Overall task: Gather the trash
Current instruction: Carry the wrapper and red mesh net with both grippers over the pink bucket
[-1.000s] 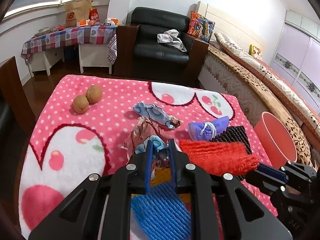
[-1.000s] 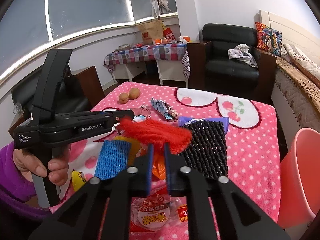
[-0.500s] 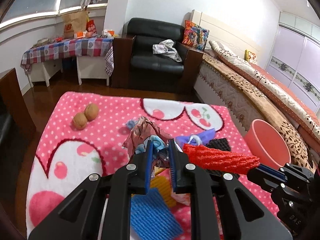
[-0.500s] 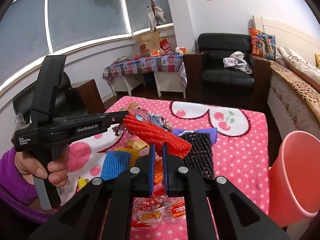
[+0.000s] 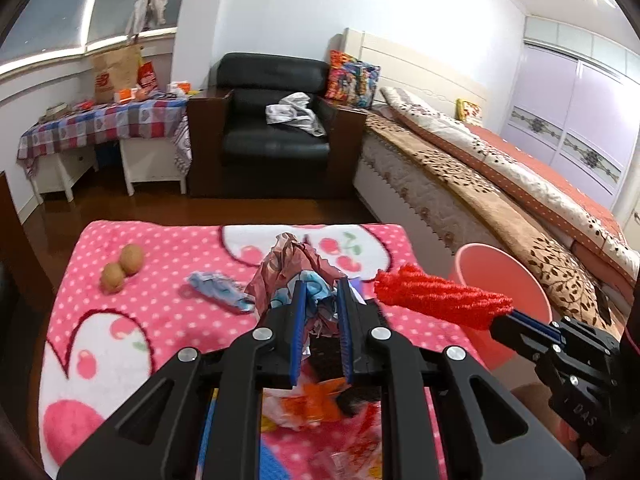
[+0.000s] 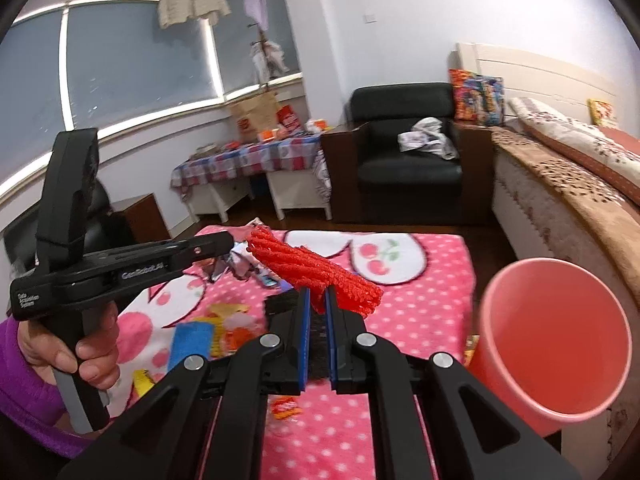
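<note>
My left gripper [image 5: 322,286] is shut on a crumpled brown and blue wrapper [image 5: 294,266], held up above the pink dotted blanket [image 5: 160,320]. My right gripper [image 6: 316,294] is shut on a red foam net [image 6: 316,270], also lifted off the blanket; the same red foam net [image 5: 440,296] shows at the right of the left wrist view. A pink bin [image 6: 556,340] stands beside the blanket's right edge, just right of the red net. The pink bin [image 5: 504,280] looks empty inside.
Left on the blanket are two walnuts [image 5: 122,266], a blue crumpled wrapper [image 5: 220,292], a blue foam net [image 6: 192,340], a black foam net [image 6: 280,304] and orange snack wrappers [image 5: 316,400]. A bed [image 5: 500,184] runs along the right, a black armchair [image 5: 276,128] stands behind.
Both grippers have risen and drifted right toward the pink bin, carrying the crumpled wrapper and the red foam net higher above the blanket. The bin looms larger in the right wrist view.
</note>
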The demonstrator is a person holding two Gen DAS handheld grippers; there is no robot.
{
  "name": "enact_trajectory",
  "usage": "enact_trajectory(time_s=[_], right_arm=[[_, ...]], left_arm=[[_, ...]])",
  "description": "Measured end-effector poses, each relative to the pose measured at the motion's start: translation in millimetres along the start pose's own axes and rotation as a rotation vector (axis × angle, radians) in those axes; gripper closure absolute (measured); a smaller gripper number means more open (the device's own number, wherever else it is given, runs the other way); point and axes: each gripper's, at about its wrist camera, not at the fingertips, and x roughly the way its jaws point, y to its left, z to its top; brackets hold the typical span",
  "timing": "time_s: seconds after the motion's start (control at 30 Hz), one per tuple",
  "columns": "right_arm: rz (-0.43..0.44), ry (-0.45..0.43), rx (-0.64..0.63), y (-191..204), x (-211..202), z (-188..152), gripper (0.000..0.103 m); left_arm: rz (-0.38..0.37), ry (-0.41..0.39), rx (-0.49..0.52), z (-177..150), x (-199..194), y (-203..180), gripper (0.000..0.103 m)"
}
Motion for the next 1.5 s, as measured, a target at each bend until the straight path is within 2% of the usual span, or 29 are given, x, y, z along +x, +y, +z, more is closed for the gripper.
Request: enact_trajectory(time_s=[0.33,0.73,1.1,1.5], right_arm=[[-0.136,-0.033,0.073,-56,-36,-4,0.096],[-0.275,-0.024,0.167,-130,-63,-13,0.096],[-0.360,0.033,0.223,-168,-52,-27,0.096],[-0.414,0.092,0.248,-187,-39,-38,0.096]], left_arm=[[-0.090,0.008,0.068,7,17,-60,0.088],[-0.170,0.039,0.149,6,48,-130,0.088],[-0.182,0.092,0.211,2,84,-180,0.088],[-0.192,0.166,0.242,-6,121,-213,0.088]])
